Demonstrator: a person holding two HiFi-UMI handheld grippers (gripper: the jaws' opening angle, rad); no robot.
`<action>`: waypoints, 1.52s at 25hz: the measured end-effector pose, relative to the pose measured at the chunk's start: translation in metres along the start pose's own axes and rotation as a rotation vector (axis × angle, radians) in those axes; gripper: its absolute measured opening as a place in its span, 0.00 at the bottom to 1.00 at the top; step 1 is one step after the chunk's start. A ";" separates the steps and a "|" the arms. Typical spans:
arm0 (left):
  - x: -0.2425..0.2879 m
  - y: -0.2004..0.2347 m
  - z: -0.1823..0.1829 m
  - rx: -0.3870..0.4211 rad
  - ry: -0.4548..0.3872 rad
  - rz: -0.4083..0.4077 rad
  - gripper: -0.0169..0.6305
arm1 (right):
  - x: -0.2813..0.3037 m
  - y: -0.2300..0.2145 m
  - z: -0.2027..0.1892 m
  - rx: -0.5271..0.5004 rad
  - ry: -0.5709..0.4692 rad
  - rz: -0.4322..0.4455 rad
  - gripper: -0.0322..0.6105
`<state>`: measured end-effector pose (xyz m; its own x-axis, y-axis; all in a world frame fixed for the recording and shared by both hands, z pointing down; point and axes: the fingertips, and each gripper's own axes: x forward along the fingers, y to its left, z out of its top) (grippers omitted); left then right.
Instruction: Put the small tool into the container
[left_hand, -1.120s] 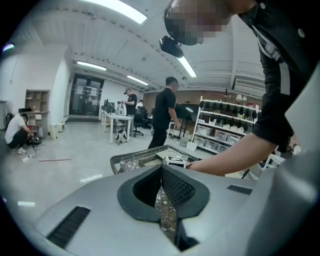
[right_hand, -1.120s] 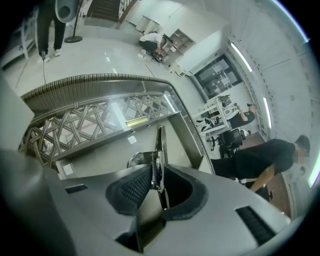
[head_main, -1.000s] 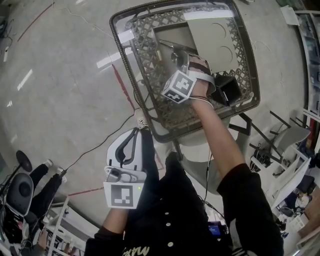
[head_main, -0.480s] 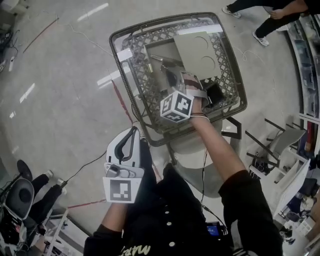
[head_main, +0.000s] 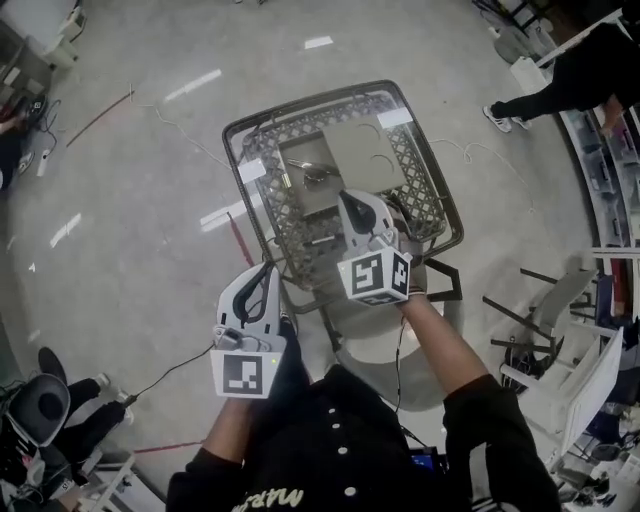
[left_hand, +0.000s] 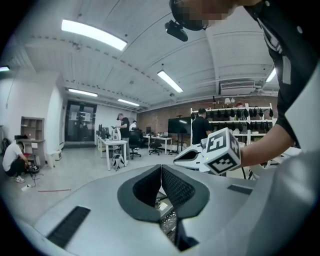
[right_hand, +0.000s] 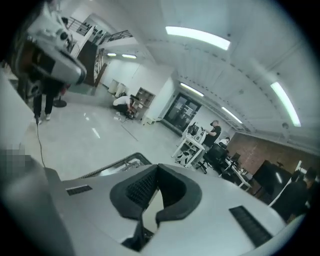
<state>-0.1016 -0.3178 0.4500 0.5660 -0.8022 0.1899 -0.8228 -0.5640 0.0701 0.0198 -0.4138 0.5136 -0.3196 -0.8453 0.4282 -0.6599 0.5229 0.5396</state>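
A small metal tool (head_main: 316, 175) lies on a grey sheet on the glass-topped wicker table (head_main: 262, 215). A dark box (head_main: 405, 222) stands near the table's right edge, mostly hidden behind my right gripper (head_main: 349, 198). That gripper is held above the table's near half, jaws shut with nothing between them. My left gripper (head_main: 269, 267) hangs off the table's near left corner, also shut and empty. In the left gripper view, the right gripper (left_hand: 178, 159) shows ahead to the right, and wicker (left_hand: 169, 220) shows below the jaws. In the right gripper view, the table's rim (right_hand: 120, 164) shows to the left.
A beige board (head_main: 358, 155) with round cut-outs lies at the table's far side. A cable (head_main: 175, 350) and a red line (head_main: 243, 218) run across the floor at the left. A person (head_main: 560, 80) stands at the far right. Folded frames (head_main: 530, 340) and shelving stand to the right.
My right gripper has drawn back from the far middle of the table towards the near edge. The table now looks smaller and farther off. The left gripper has barely moved.
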 end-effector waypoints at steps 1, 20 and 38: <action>0.000 -0.004 0.007 0.017 -0.015 0.000 0.07 | -0.013 -0.008 0.008 0.050 -0.022 0.002 0.07; -0.046 -0.021 0.080 0.097 -0.162 0.023 0.07 | -0.221 -0.073 0.051 0.602 -0.397 -0.186 0.07; -0.098 -0.023 0.095 0.117 -0.225 0.065 0.07 | -0.276 -0.049 0.055 0.663 -0.475 -0.277 0.07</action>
<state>-0.1332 -0.2447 0.3366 0.5200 -0.8535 -0.0332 -0.8538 -0.5181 -0.0510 0.1034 -0.2126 0.3293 -0.2413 -0.9668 -0.0847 -0.9697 0.2436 -0.0179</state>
